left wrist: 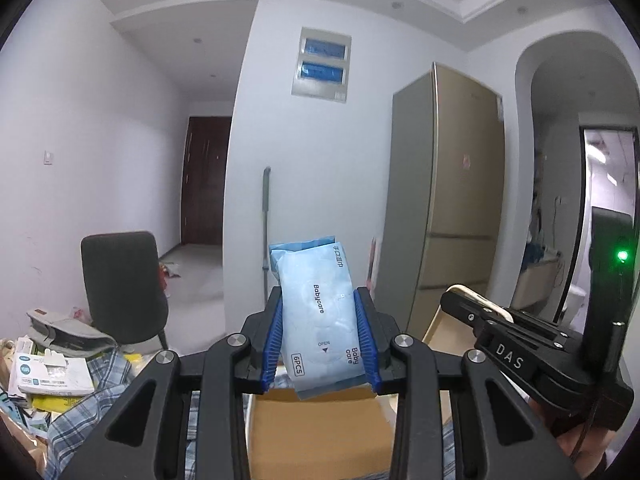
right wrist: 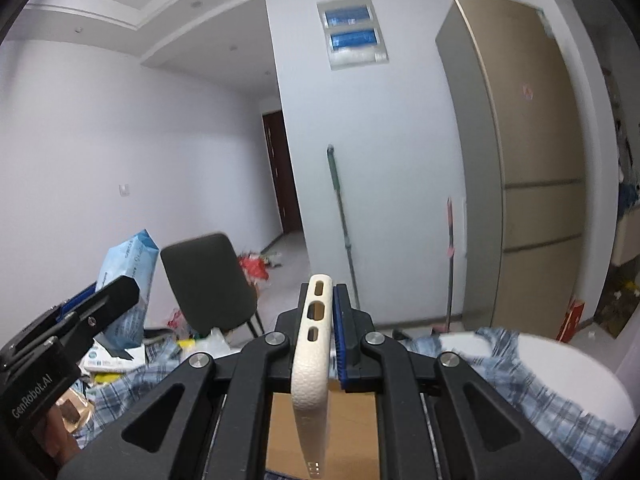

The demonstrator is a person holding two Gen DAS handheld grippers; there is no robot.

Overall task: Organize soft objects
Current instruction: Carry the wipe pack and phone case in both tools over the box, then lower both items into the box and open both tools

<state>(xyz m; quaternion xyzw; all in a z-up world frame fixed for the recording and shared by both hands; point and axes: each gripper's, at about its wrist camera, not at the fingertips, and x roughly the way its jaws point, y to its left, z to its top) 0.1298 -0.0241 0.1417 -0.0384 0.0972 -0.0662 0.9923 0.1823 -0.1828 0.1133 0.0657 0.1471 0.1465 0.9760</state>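
Observation:
My left gripper [left wrist: 323,340] is shut on a light blue Babycare wet-wipes pack [left wrist: 320,312], held upright in the air above an open cardboard box [left wrist: 320,432]. The pack also shows at the left of the right wrist view [right wrist: 128,280]. My right gripper [right wrist: 326,340] is shut on a cream soft phone case [right wrist: 314,360], held edge-on above the same box [right wrist: 320,432]. In the left wrist view the right gripper [left wrist: 472,304] is at the right, with the case's cream edge [left wrist: 476,294] showing.
A blue plaid cloth [right wrist: 520,384] covers the round table. A pile of packets, papers and a grey pouch [left wrist: 60,344] lies at the left. A dark chair [left wrist: 120,288] stands behind, with a mop [right wrist: 340,224] and a gold fridge [left wrist: 452,200] by the wall.

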